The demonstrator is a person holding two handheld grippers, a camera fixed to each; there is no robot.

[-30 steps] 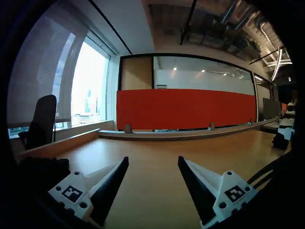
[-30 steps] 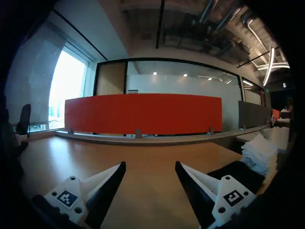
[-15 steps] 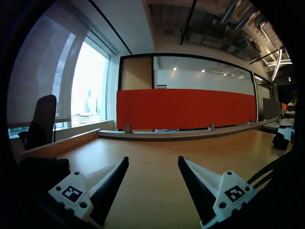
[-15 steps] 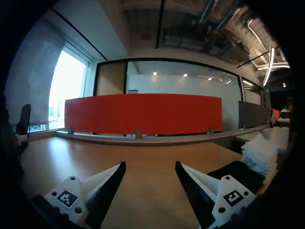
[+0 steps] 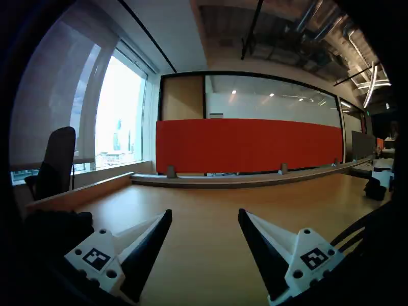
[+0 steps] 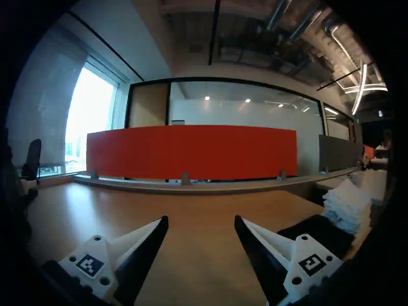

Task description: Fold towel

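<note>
Change: nothing had moved.
Left gripper (image 5: 204, 224): I held it spread apart, empty, above the table (image 5: 214, 199).
Right gripper (image 6: 201, 227): likewise apart, empty.
Towel stack (image 6: 349, 204): untouched; folding hadn't started.

Bare desk (image 6: 204, 201) runs ahead of the right hand-held gripper (image 6: 201, 219) to the red divider (image 6: 191, 152); stacked white towels (image 6: 349, 206) and black cloth (image 6: 319, 232) stand close on its right.

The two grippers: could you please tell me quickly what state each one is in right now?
Left gripper: open, holding nothing.
Right gripper: open, holding nothing.
</note>
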